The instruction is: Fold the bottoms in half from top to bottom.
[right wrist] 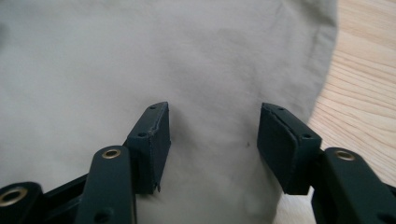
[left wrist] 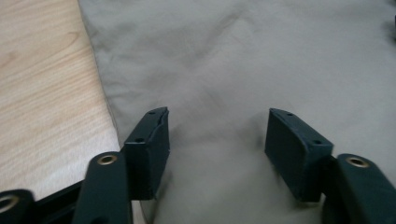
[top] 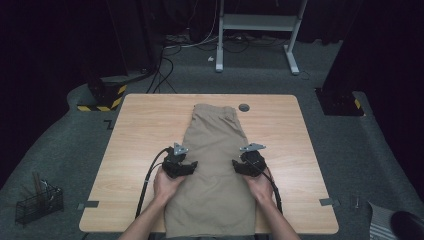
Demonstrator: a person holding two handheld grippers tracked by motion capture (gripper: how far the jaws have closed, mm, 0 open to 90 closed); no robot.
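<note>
Two grippers: both sit on one pair of tan trousers [top: 215, 165], one at each long edge, about midway along the garment.
Left gripper [top: 179, 166]: jaws spread wide, nothing between them but flat cloth; in the left gripper view [left wrist: 217, 140] the trouser fabric [left wrist: 261, 60] lies straight ahead of and under the jaws, and its left hem runs just outside the left jaw, with bare table [left wrist: 42, 93] beyond.
Trousers' long axis: runs away from the person, waistband at the far end near a small grey disc [top: 243, 107], leg ends at the near table edge; both jaw pairs point inward across that axis.
Right gripper [top: 247, 165]: jaws likewise apart and empty; in the right gripper view [right wrist: 212, 140] the cloth [right wrist: 140, 56] fills the ground ahead, its right hem curving just past the right jaw.
Nearer hand: neither, each is equally close to its own edge.
Likely next move: my judgement is a fold, each gripper needing to close on the hem beside its outer jaw.
</note>
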